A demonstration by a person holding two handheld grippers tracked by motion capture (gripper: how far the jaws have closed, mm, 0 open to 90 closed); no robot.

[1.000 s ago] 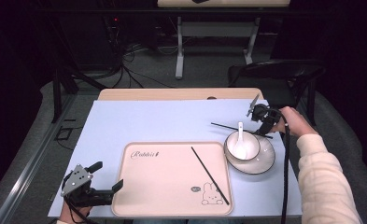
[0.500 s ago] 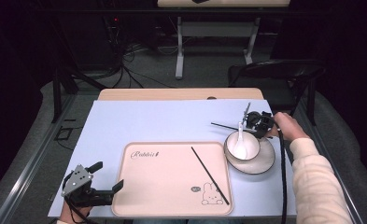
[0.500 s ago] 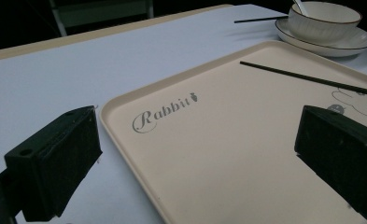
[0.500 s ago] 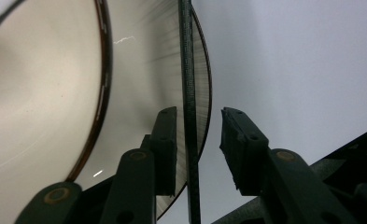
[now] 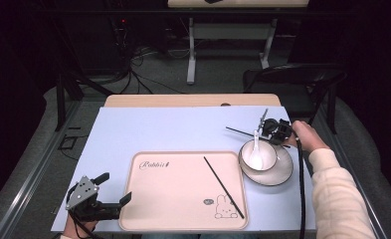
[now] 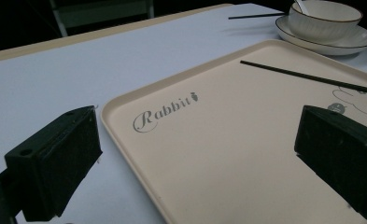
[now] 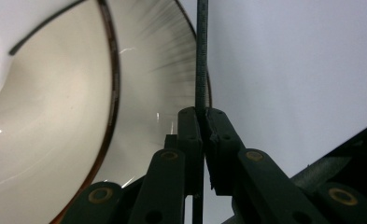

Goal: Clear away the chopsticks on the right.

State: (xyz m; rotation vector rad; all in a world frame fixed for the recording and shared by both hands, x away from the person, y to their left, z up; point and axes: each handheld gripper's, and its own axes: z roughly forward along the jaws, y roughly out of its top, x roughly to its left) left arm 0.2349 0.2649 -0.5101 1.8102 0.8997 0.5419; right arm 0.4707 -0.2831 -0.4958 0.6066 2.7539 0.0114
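the right gripper (image 5: 268, 128) has just been closing and now pinches the loose chopstick (image 7: 201, 56) beside the bowl (image 5: 257, 155), likely to join its mate (image 5: 224, 186) on the tray (image 5: 183, 219). the left gripper (image 5: 114, 198) waits wide open, jaws astride the tray's near corner.

Glossy glazed bowl (image 5: 257, 155) and saucer (image 5: 277, 175), smooth matt plastic tray (image 5: 178, 199), finely ribbed black chopstick (image 7: 201, 56)
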